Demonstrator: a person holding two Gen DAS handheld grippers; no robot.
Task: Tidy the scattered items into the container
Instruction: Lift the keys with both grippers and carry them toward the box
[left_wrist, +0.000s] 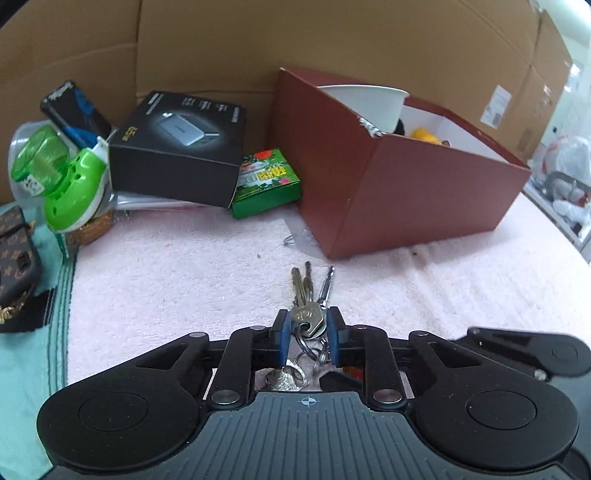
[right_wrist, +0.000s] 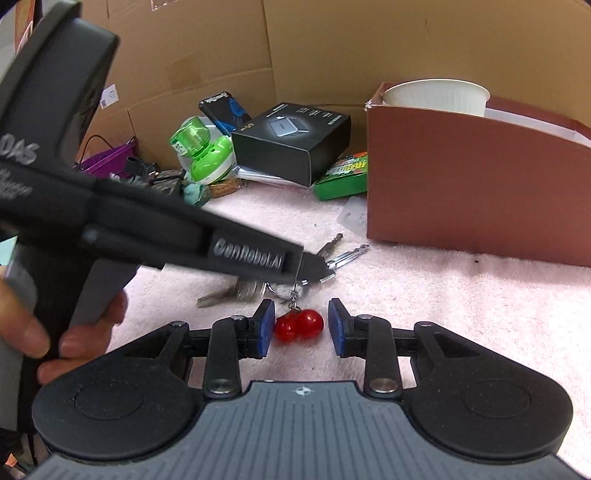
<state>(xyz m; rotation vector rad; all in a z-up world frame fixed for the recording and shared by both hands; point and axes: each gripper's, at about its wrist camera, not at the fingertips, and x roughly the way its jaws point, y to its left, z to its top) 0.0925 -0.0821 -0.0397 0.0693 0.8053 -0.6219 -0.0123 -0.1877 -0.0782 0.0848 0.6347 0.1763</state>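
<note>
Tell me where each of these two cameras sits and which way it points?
Left wrist: on the left gripper, looking down its fingers at a bunch of metal keys between its blue pads.
Right wrist: on the right gripper, facing a red cherry charm; a hand shows.
Shared: dark red cardboard box, pink towel.

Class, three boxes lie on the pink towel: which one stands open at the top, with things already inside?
The red box. Its top is open, with a white bowl inside, while the black box and the green box beside it are shut.
</note>
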